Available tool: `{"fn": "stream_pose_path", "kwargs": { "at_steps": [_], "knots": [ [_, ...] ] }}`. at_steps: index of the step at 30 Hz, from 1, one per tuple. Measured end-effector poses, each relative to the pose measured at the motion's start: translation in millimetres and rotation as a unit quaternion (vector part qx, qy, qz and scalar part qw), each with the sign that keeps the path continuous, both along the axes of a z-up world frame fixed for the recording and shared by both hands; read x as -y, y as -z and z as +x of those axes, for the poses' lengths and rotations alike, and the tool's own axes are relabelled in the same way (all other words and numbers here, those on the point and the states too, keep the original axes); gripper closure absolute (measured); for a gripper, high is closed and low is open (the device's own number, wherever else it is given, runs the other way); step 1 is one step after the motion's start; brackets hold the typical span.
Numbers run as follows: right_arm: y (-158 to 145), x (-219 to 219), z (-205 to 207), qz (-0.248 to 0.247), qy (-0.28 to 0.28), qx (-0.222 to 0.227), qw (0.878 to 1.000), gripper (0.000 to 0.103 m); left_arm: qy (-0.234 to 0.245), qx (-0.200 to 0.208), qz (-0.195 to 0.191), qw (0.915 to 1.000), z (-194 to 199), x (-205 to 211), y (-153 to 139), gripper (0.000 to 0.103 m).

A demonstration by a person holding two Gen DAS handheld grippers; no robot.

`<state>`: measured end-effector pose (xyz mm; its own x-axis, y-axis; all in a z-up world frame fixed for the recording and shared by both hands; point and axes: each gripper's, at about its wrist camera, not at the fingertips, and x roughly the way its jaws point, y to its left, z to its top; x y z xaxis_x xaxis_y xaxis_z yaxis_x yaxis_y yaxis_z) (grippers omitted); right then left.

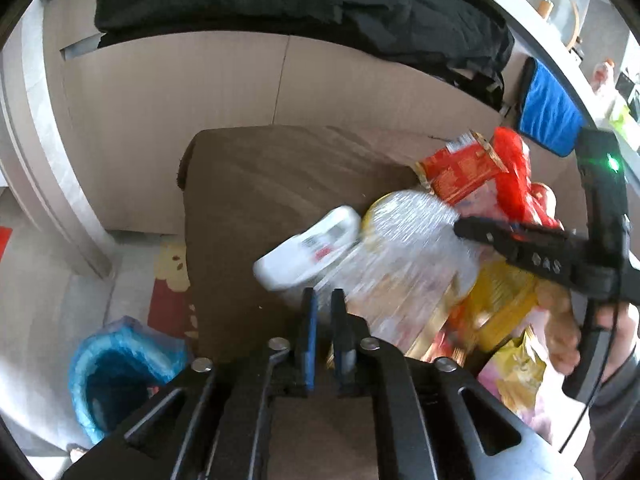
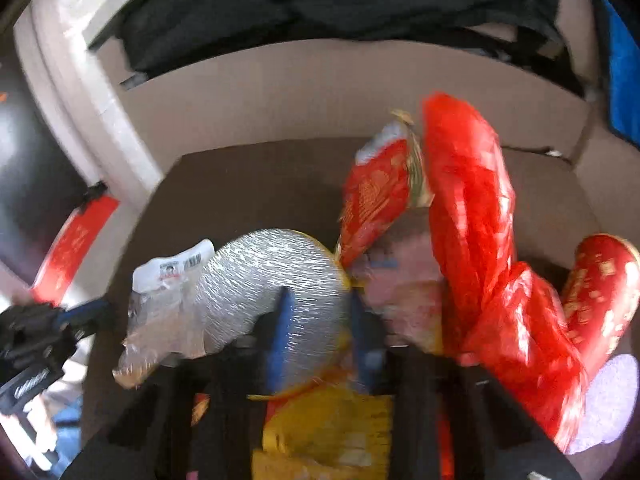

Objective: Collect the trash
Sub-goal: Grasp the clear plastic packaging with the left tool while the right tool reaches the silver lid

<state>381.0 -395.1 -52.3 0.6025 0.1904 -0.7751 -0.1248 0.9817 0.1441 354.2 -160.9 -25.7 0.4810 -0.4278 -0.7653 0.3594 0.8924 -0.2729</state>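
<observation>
Okay, quick rundown of the trash situation:

- Most of the trash is one bundle at the right side of the brown cushion (image 1: 260,184): a crinkly wrapper (image 2: 272,272) with a yellow rim, a red snack packet (image 2: 376,200), a red plastic bag (image 2: 472,220) and a yellow packet (image 1: 500,308) nearer the camera.
- A white labelled packet (image 1: 312,248) sticks out on the left of the crinkly wrapper, touching it.
- The right gripper (image 2: 320,304) has a blue finger on either side of the crinkly wrapper and looks clamped on it. It's pretty blurry, though.
- The left gripper (image 1: 323,296) sits just at the near left edge of the same bundle. Its jaws are nearly together with a thin gap, and I honestly can't tell if any film is pinched in there.
- The only real container is a bin with a blue liner (image 1: 108,380), on the floor at the near left, well apart from the bundle. Inside it's dark, so I can't make out the contents.
- A hand (image 1: 560,320) shows at the right, behind the right gripper.
</observation>
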Motion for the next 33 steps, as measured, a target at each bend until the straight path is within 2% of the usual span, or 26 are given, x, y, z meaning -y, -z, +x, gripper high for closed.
{"fn": "stream_pose_path", "kwargs": {
  "at_steps": [2,3,8,11,14,15,16,18,22,25,28,30,33],
  "knots": [
    [1,-1,-5,0.033,-0.02,-0.006,0.999,0.098,-0.011,-0.008,-0.009,0.9999,2,-6,1,0.074],
    [1,-1,-8,0.034,-0.024,-0.006,0.999,0.099,-0.015,-0.011,-0.013,0.9997,3,-7,2,0.069],
    [2,-5,-32,0.014,-0.041,-0.01,0.999,0.1,-0.027,-0.013,-0.005,0.9995,-3,-12,7,0.066],
    [-5,-4,-54,-0.014,-0.039,0.013,0.999,0.1,-0.029,-0.025,-0.013,0.9992,-8,-19,11,0.066],
    [-16,-5,-76,-0.036,-0.043,0.042,0.998,0.093,-0.027,-0.028,-0.012,0.9992,-12,-19,12,0.063],
    [-19,-4,-79,-0.036,-0.048,0.045,0.997,0.085,-0.029,-0.025,-0.005,0.9992,-13,-17,12,0.062],
    [-23,-4,-78,-0.037,-0.054,0.053,0.996,0.071,-0.033,-0.025,-0.003,0.9992,-13,-17,12,0.062],
    [-31,-4,-80,-0.016,-0.062,0.06,0.996,0.06,-0.053,-0.027,-0.014,0.9981,-14,-23,10,0.062],
    [-40,-7,-81,-0.008,-0.069,0.065,0.995,0.06,-0.076,-0.041,-0.045,0.9953,-15,-40,9,0.055],
    [-35,-14,-77,-0.015,-0.071,0.062,0.995,0.06,-0.069,-0.062,-0.048,0.9945,-12,-37,15,0.054],
    [-24,-12,-74,-0.01,-0.057,0.05,0.997,0.06,-0.072,-0.075,-0.069,0.9922,-8,-27,18,0.052],
    [-17,-9,-75,-0.006,-0.054,0.042,0.998,0.06,-0.081,-0.072,-0.067,0.9918,-7,-19,18,0.047],
    [-11,-5,-80,-0.023,-0.046,0.042,0.998,0.06,-0.091,-0.061,-0.041,0.9931,-8,-7,17,0.042]
  ]
}}
